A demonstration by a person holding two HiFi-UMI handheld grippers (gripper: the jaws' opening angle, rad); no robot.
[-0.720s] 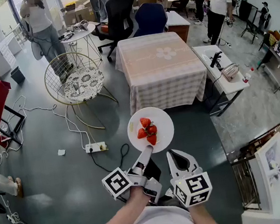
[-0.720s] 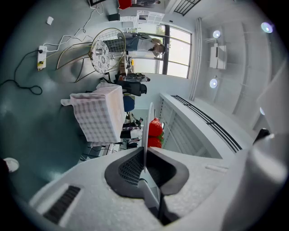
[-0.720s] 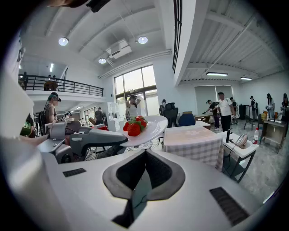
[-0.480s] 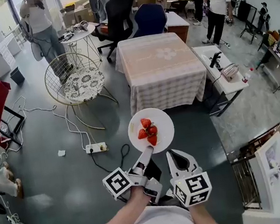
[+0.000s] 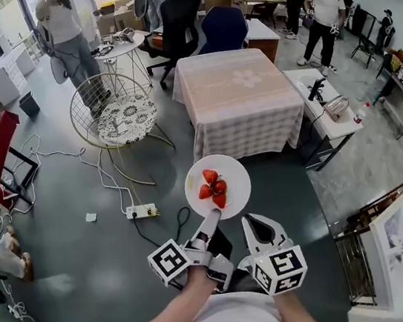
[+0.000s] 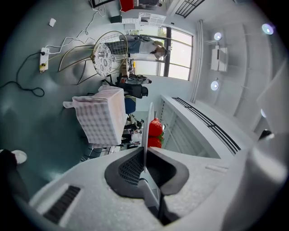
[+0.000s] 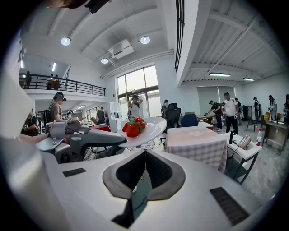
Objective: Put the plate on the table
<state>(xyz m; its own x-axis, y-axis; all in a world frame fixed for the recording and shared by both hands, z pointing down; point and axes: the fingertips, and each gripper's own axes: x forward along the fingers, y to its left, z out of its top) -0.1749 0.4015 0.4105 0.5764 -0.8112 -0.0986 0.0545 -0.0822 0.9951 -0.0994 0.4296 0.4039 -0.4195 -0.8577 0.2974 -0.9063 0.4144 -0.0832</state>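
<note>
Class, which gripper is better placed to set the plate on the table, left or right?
Left. The left gripper is shut on the plate at its rim, the table ahead; the right gripper is shut on nothing, beside it.

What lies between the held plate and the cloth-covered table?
Nothing stands there. In the head view the plate, pinched by the left gripper, borders the table, with only grey floor beneath.

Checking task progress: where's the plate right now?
Head view, centre: the plate is clamped by its near rim in the left gripper, held over the floor, short of the checked-cloth table ahead.
</note>
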